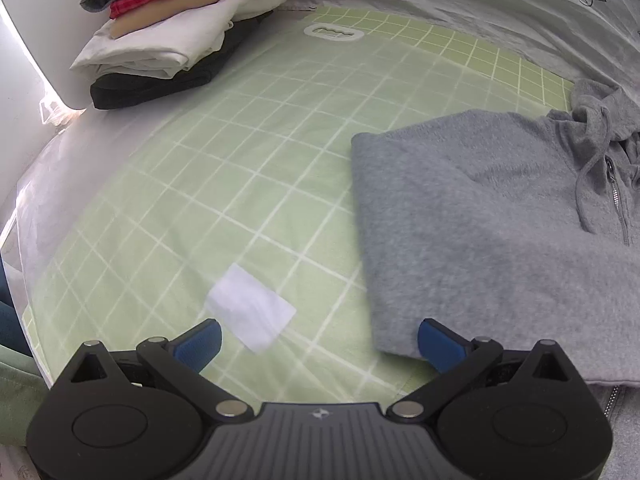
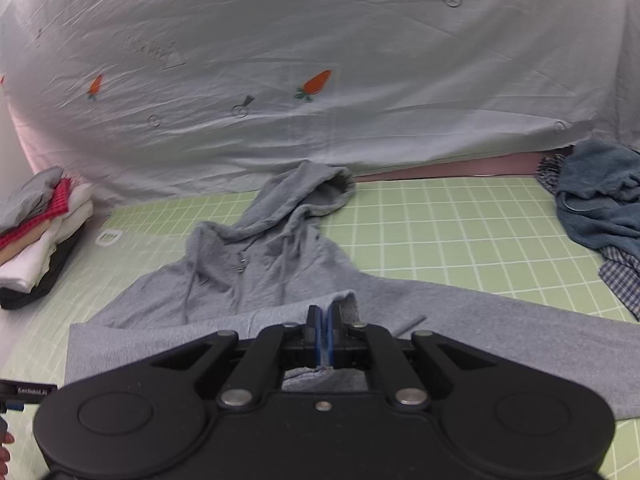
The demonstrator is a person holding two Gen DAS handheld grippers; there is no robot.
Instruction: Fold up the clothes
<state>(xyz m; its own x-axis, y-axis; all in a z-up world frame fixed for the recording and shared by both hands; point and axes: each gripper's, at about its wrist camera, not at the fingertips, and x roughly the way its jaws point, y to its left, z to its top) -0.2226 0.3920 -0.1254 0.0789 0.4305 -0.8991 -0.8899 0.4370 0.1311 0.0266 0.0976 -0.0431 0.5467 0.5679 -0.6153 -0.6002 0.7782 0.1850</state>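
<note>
In the left wrist view, a stack of folded clothes (image 1: pixel 180 36) sits at upper left, so part of the work looks done. The grey hoodie (image 1: pixel 492 232) lies at right on the green mat (image 1: pixel 240 184), one side already folded in. The left gripper (image 1: pixel 320 344) hangs with fingers spread, holding nothing.

In the right wrist view, the right gripper (image 2: pixel 322 328) pinches the hoodie's edge at lower centre. An unfolded pile (image 2: pixel 600 216) waits at right.

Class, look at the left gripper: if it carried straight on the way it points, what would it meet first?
Probably the white patch on the green grid mat, which lies between the open left gripper's fingers; the grey hoodie sits off to the side.
</note>
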